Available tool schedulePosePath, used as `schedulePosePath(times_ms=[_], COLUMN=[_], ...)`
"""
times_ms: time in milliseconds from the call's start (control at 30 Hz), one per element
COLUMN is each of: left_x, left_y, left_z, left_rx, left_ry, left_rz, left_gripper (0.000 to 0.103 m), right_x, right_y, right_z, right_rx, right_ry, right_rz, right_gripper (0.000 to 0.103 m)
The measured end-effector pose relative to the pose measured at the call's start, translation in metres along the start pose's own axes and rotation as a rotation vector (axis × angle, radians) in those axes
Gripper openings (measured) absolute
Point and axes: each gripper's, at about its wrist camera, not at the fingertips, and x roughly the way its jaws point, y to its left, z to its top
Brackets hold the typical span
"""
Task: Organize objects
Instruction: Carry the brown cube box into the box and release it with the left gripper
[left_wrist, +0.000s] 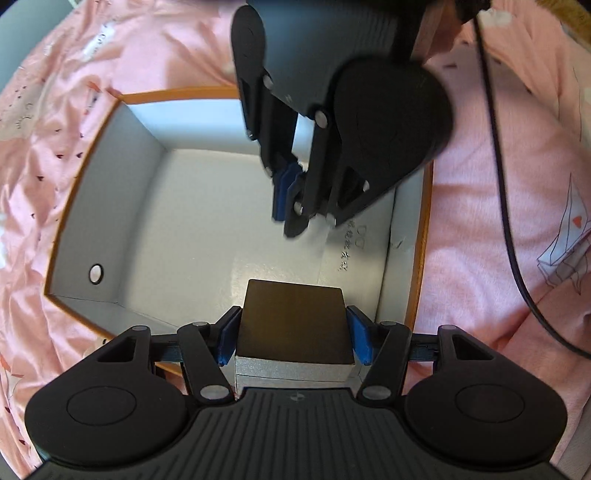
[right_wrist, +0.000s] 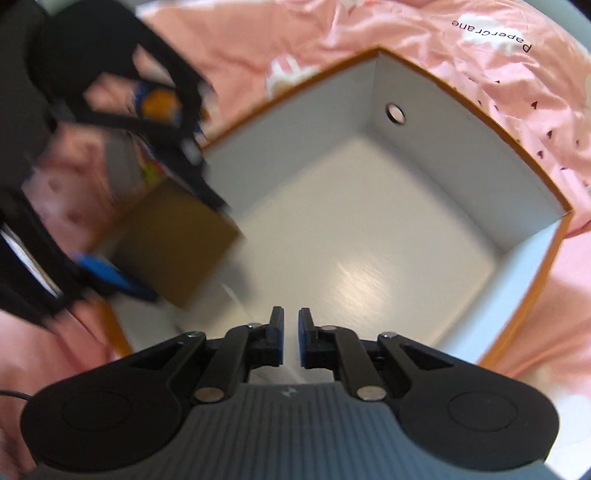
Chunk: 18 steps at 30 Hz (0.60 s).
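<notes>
An open storage box (left_wrist: 88, 206) with an orange rim and white inside lies on a pink sheet. My left gripper (left_wrist: 293, 332) is shut on a small box with a brown face and silver side (left_wrist: 295, 325), held over the storage box's near wall. My right gripper (left_wrist: 291, 199) hangs above the white floor at the far right, jaws nearly together with nothing between them. In the right wrist view the right gripper (right_wrist: 291, 332) is shut and empty over the storage box (right_wrist: 524, 162). The brown-faced box (right_wrist: 177, 240) shows blurred at the left, gripped by the left gripper (right_wrist: 162, 218).
Pink printed bedding (left_wrist: 498, 221) surrounds the storage box on all sides. A black cable (left_wrist: 506, 206) runs down across the sheet at the right. A round hole (left_wrist: 96, 274) pierces the box's left wall.
</notes>
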Motion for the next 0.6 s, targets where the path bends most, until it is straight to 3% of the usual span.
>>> schedulePosePath(times_ms=[167, 600], left_x=[0.009, 0.031], left_y=[-0.003, 0.006], left_z=[-0.002, -0.015], left_rx=[0.012, -0.025], left_ry=[0.031, 0.100], left_rz=[-0.022, -0.118], left_gripper=[0.069, 0.070], right_x=[0.014, 0.067], right_y=[0.009, 0.024], right_z=[0.010, 0.011], right_rx=[0.002, 0.057], right_ry=[-0.040, 0.003], right_rz=[0.071, 0.144], right_gripper=[0.010, 0.007])
